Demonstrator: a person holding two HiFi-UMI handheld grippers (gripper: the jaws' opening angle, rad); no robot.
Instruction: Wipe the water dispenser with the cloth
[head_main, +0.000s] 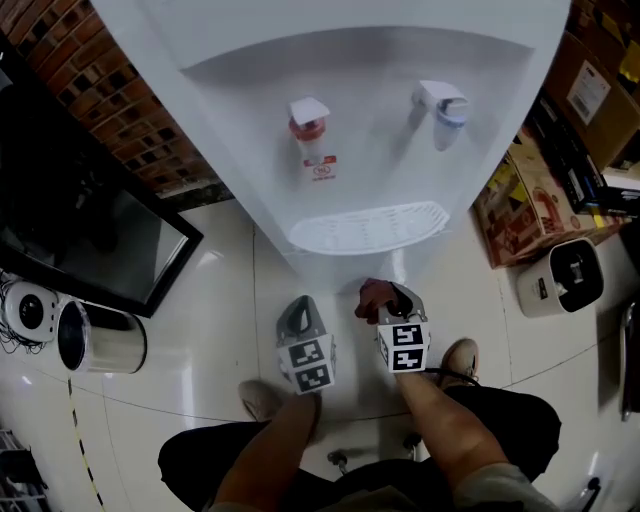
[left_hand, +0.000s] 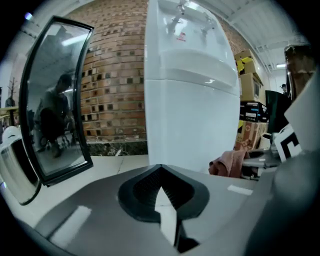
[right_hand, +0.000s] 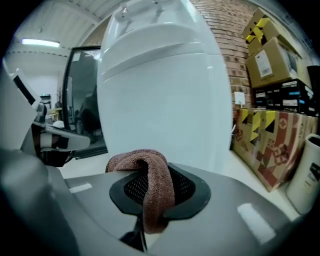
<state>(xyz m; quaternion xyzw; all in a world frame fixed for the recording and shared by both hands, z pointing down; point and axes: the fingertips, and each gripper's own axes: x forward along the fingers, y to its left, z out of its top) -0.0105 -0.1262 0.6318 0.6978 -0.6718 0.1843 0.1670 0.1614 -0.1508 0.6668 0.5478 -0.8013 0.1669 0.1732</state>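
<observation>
One reddish-brown cloth is being gripped between the closed jaws of the right hand-held gripper, with a fold of it being bunched above the jaws and its loose end being let hang in front of them. The cloth is being held low, just in front of the lower body of the white water dispenser and below its drip tray; whether it is touching the white panel cannot be told. The left hand-held gripper is being held just beside the right one, its jaws being pressed together at the tips with nothing between them. Both are being pointed at the dispenser's front. Higher on the dispenser, a red tap and a blue tap are being seen above the tray. The dispenser is being carried by a pale tiled floor, with a black-framed glass panel being leaned against the brick wall on the left and printed cardboard boxes being stacked on the right.
</observation>
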